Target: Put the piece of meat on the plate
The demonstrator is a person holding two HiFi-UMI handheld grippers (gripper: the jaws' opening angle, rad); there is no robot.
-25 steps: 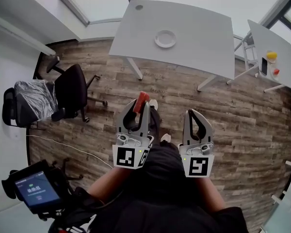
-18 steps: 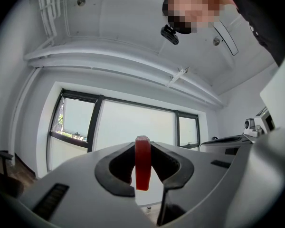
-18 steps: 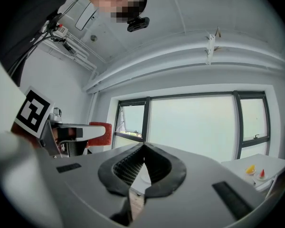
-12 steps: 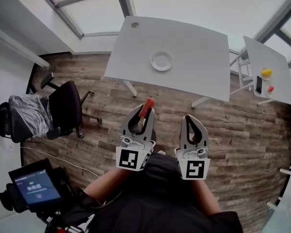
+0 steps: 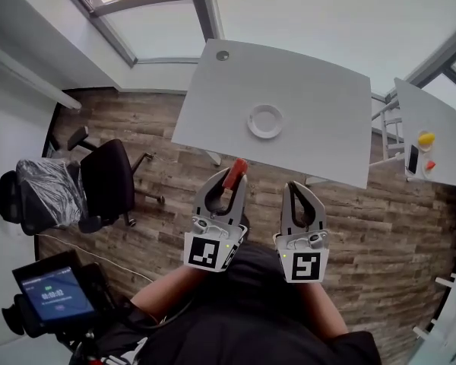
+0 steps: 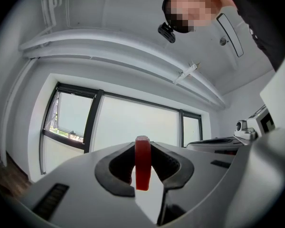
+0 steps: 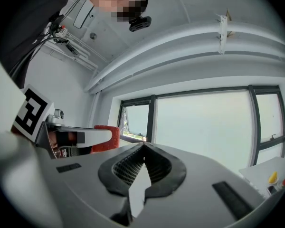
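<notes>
Head view: left tool [image 5: 232,182] clamps a flat red meat slab [image 5: 236,167]; right tool [image 5: 296,188] closed, empty; plate [image 5: 266,121] round, white.

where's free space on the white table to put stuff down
The white table is bare all round the plate, widest toward its right end; only a round cap sits at its far left corner. The side table is cluttered at its near end.
</notes>
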